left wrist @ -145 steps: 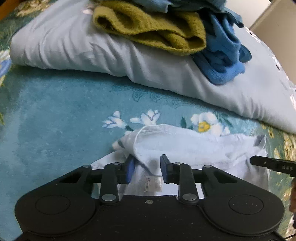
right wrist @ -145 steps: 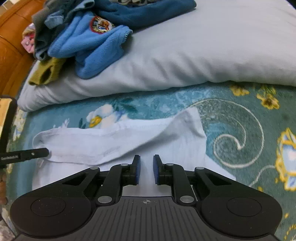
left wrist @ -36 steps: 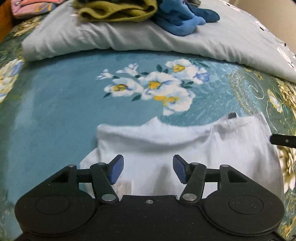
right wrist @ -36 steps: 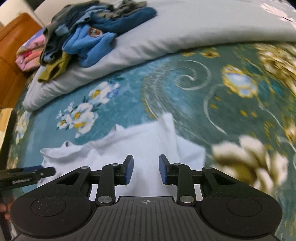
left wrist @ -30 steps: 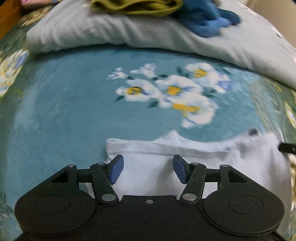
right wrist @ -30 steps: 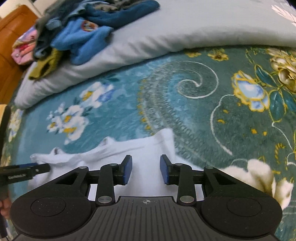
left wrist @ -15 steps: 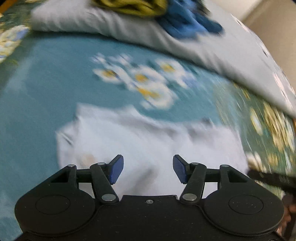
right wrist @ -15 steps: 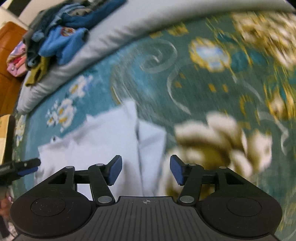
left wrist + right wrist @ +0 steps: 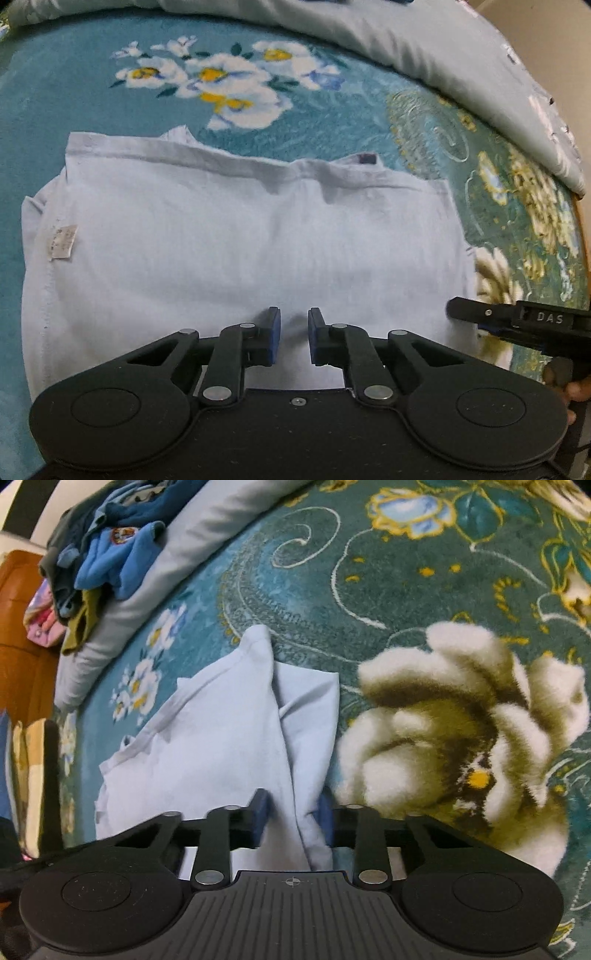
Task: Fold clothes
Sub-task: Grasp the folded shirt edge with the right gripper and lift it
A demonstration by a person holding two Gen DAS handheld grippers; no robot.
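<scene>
Two views give us different halves of the scene. From the left wrist we see the pale shirt [image 9: 236, 243] spread flat on the flowered blanket [image 9: 74, 92], a care label [image 9: 63, 242] at its left edge and a grey quilt [image 9: 424, 44] along the far side. Our left gripper [image 9: 294, 334] has just been closing; its blue pads stand a narrow gap apart over the near hem, and we cannot tell whether they pinch cloth. Only this view shows the other tool's finger at the shirt's right edge. From the right wrist we see what that one hides: the right gripper [image 9: 291, 814], also just closing, pinches a raised fold of the shirt's right side, and a heap of clothes [image 9: 107, 554] sits far left on the quilt.
</scene>
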